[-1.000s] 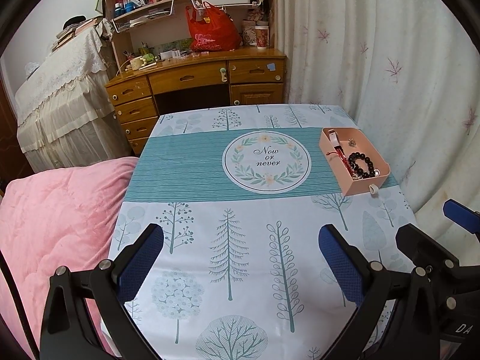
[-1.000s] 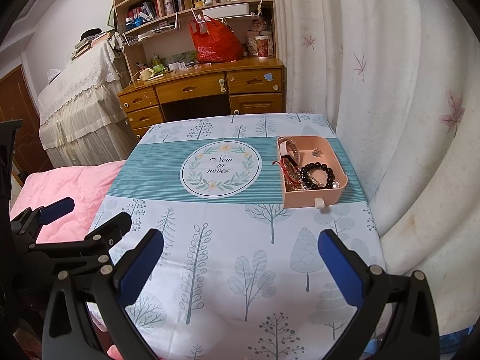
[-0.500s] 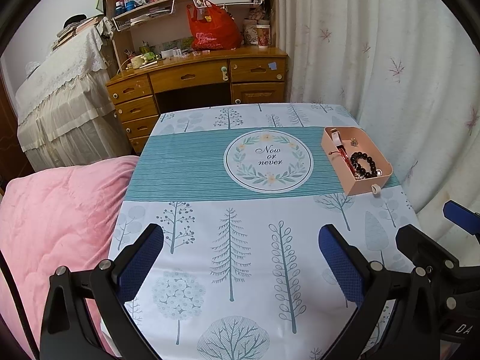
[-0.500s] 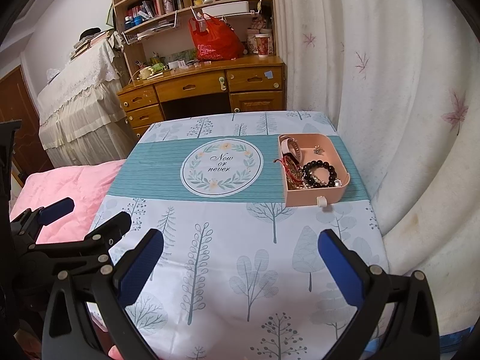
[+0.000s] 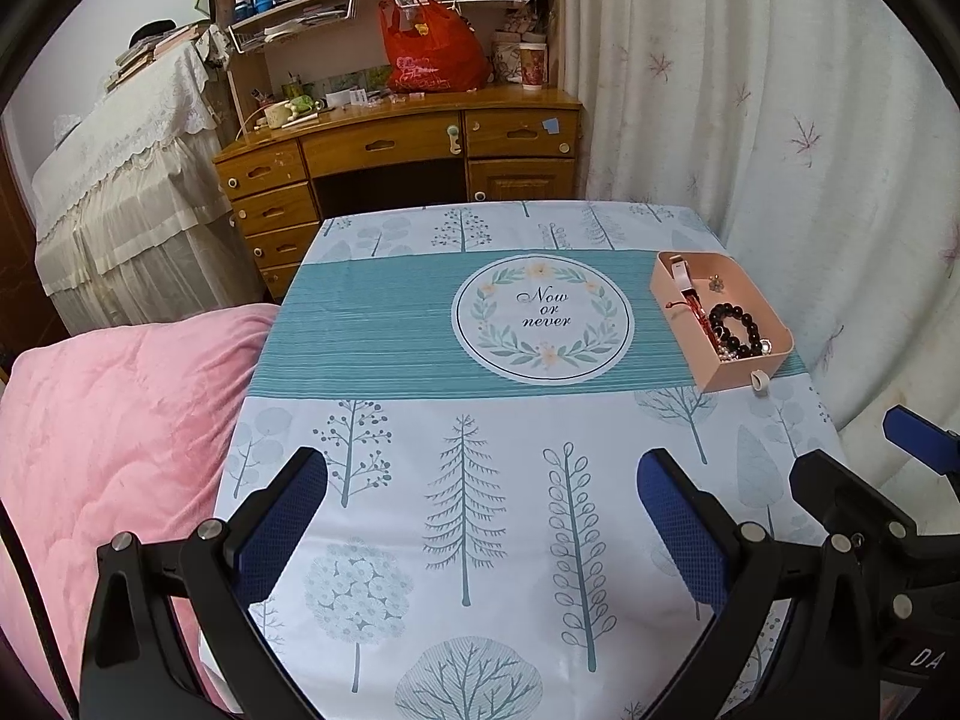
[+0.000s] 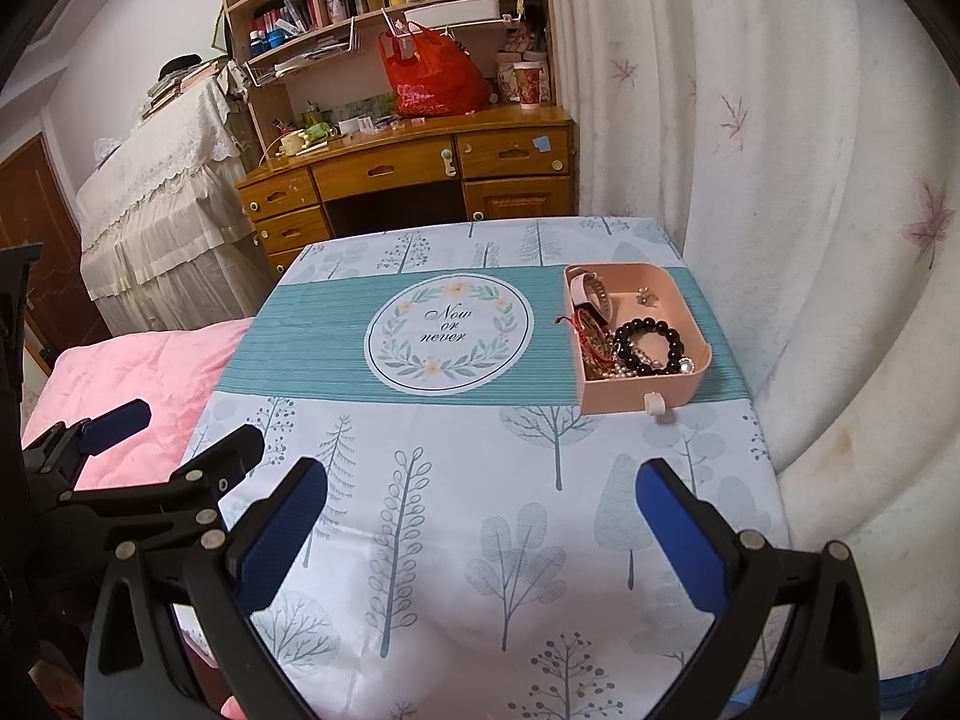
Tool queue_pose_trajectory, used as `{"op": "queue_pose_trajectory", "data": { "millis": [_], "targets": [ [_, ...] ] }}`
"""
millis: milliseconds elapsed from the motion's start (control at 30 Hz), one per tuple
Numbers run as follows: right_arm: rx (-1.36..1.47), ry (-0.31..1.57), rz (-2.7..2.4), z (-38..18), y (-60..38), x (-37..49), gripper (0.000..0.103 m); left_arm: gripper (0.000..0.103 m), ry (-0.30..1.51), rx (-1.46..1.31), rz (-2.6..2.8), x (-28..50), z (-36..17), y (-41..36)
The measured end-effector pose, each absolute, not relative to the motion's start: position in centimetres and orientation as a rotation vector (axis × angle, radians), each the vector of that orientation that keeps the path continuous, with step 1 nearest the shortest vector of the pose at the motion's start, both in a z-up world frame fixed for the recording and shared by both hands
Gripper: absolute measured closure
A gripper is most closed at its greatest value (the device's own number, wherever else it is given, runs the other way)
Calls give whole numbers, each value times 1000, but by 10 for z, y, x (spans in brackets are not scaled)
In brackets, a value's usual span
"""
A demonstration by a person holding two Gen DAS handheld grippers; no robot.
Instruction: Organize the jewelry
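Note:
A pink drawer tray (image 5: 750, 375) (image 6: 636, 393) with a small white knob sits at the table's right side. It holds a black bead bracelet (image 5: 732, 327) (image 6: 651, 339), a red cord piece (image 6: 585, 330), a pink watch (image 6: 591, 294), a small silver charm (image 6: 648, 297) and pale beads. My left gripper (image 5: 483, 516) hangs open over the near part of the table, empty. My right gripper (image 6: 480, 516) is open too, nearer than the tray, with nothing between its blue pads. The left gripper (image 6: 174, 450) also shows at the left of the right wrist view.
The table wears a tree-print cloth (image 5: 468, 480) with a teal band and a round "Now or never" emblem (image 5: 543, 315). A pink quilt (image 5: 108, 420) lies left of it. Curtains (image 5: 810, 120) hang close on the right. A wooden desk (image 5: 396, 150) with shelves stands behind.
Both views have drifted back slightly, so the tray sits a little farther off. Both grippers stay open and empty.

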State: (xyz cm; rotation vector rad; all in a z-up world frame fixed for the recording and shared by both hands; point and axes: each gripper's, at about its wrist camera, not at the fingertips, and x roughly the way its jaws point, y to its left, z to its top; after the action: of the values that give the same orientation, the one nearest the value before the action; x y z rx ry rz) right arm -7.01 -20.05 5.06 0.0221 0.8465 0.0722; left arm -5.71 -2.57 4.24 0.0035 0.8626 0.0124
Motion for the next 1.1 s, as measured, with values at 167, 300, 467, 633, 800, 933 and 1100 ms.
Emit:
{"op": "queue_pose_trajectory", "data": {
  "millis": [167,300,467,633,800,933,1100],
  "targets": [
    [21,844,72,51,-201,-70,0,1,859,1,14,-57,42,-26],
    [27,838,73,48,-199,-69,0,1,849,1,16,-55,44,-26],
    [31,839,72,46,-197,-67,0,1,848,-1,16,-55,44,-26],
    [32,840,72,47,-198,-66,0,1,858,-5,10,-52,44,-26],
    [30,835,46,44,-199,-65,0,1,863,5,-2,-49,44,-27],
    [28,835,33,42,-198,-66,0,1,867,7,-3,-48,41,-27],
    [21,856,30,39,-197,-64,0,1,878,8,2,-47,37,-26]
  ]
}}
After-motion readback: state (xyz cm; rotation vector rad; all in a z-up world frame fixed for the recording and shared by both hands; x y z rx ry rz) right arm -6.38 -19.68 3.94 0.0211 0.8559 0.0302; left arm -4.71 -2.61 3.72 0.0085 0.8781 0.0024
